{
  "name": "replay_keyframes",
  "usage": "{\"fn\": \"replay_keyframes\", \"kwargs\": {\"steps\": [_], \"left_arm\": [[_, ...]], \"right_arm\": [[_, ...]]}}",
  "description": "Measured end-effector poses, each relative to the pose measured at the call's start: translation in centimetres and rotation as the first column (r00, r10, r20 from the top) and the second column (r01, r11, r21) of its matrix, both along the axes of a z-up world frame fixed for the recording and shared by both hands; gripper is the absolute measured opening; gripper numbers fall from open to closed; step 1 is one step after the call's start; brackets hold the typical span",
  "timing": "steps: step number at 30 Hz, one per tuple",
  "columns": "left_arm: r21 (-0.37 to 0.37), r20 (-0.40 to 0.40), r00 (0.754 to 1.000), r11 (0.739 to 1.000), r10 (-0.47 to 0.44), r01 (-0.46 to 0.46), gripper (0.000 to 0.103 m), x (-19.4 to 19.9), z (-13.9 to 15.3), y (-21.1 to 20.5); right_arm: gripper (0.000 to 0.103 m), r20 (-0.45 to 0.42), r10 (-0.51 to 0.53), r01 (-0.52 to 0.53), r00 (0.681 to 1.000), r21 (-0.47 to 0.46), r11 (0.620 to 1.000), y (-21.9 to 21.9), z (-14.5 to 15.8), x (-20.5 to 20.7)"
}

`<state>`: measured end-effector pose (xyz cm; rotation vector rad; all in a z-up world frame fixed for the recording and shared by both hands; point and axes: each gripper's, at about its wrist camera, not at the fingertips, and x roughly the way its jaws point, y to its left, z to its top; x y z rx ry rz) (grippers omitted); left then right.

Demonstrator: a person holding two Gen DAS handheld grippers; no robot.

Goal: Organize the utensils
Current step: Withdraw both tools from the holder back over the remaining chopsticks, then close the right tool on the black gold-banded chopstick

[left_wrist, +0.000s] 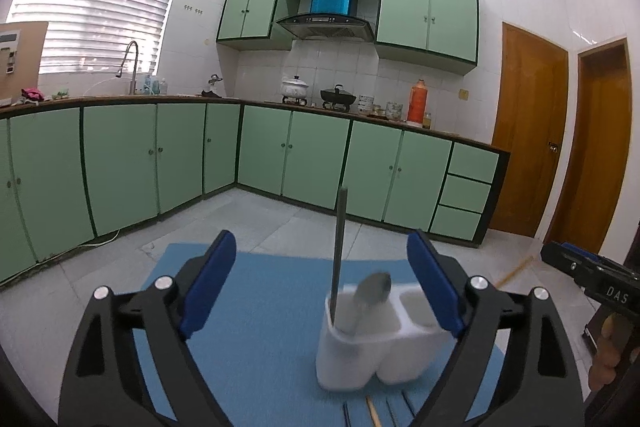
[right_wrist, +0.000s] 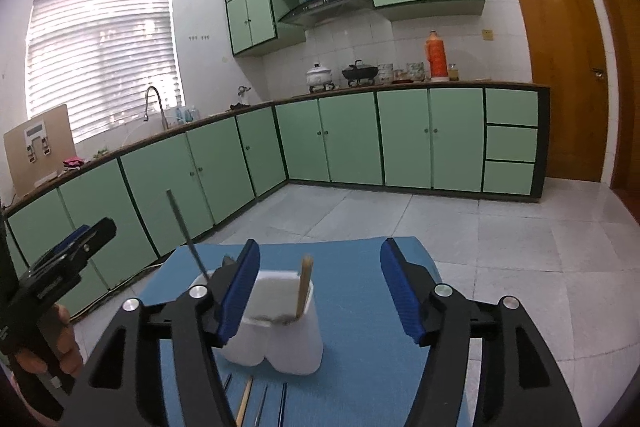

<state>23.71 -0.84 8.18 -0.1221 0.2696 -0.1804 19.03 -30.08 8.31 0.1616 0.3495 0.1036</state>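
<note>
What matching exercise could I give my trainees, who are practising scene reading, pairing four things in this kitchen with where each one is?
Things:
1. spoon
2. orange flask
3. blue mat
4. loose wooden chopstick

Places:
A. on the far counter
B. under the white holder
C. standing in the white holder
D. lying flat on the mat, in front of the holder

Pairs: 1-C, 2-A, 3-B, 4-D
</note>
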Motion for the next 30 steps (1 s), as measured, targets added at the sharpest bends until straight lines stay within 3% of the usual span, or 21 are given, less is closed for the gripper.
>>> {"fn": "replay_keyframes", "kwargs": {"steps": [14,22,30], "left_arm": [[0.08,-0.175,0.984,0.996,-0.016,0.03,0.089,-9.8,-8.2,-0.3],[0.12,-0.26,0.965,0.991,-0.02,0.053,0.089,-12.9,-12.3,-1.0],[0.101,-0.336,0.942,0.994,0.001,0.035,0.089,-14.7,-15.3,0.1]], "right_arm": [[0.064,-0.074,-0.049,0.045,0.996,-0.049,0.998,1.5,-8.4,-9.1],[0.064,-0.136,-0.047,0.037,0.99,-0.075,0.996,3.6,-13.4,-13.4],[0.062,-0.163,-0.061,0.045,0.985,-0.099,0.994,4.8,-17.0,-16.1]]}}
